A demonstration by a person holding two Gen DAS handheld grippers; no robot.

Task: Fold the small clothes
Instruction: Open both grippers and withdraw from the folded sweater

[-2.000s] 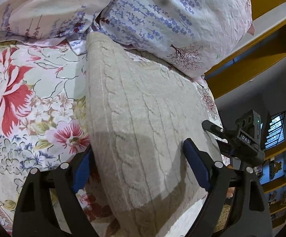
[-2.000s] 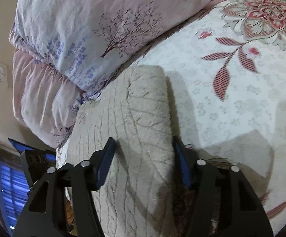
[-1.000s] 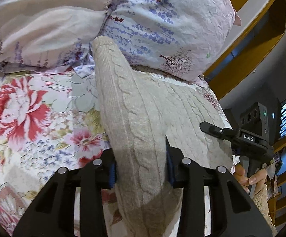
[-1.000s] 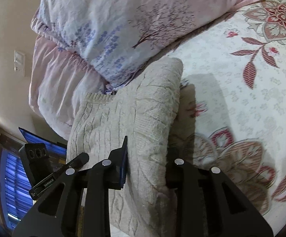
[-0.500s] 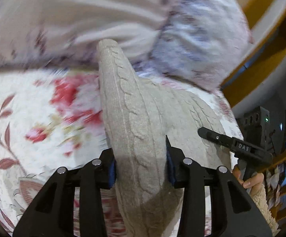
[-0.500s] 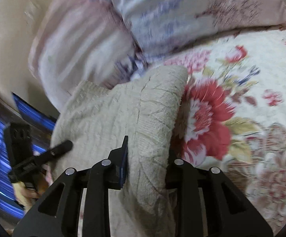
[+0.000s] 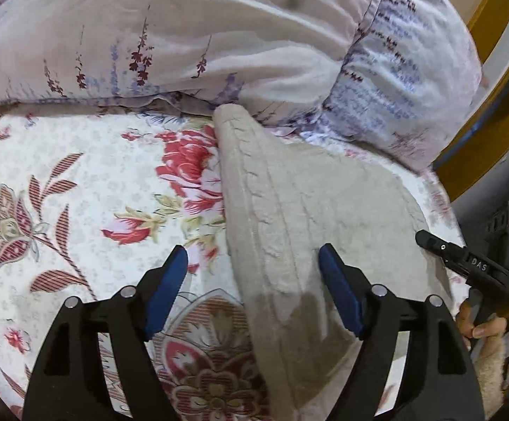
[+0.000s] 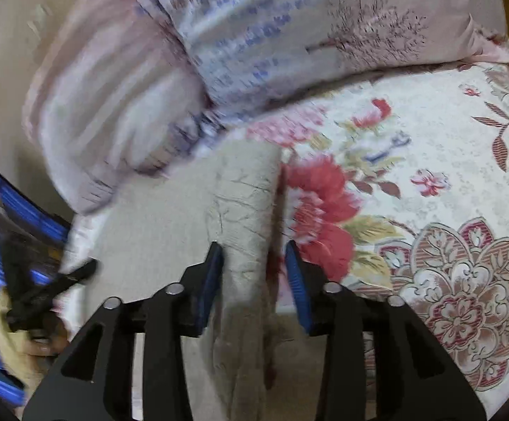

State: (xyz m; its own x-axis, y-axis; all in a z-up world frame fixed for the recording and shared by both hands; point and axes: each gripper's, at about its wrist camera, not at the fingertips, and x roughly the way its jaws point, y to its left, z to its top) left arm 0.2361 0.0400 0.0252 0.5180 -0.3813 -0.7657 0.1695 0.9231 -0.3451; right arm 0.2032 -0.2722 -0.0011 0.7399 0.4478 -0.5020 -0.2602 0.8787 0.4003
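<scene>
On the floral bedspread (image 7: 79,182), both the left gripper (image 7: 252,280) and right gripper (image 8: 254,270) just popped open wide, letting the folded beige sweater (image 7: 289,210) drop, so this fold looks done.

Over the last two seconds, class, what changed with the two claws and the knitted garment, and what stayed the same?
Both claws closed on the folded edge of the beige knitted sweater and carried it across the floral bedsheet. Now the left claw has opened, releasing it; the right claw has also spread, though only slightly. The pillows stayed put.
</scene>
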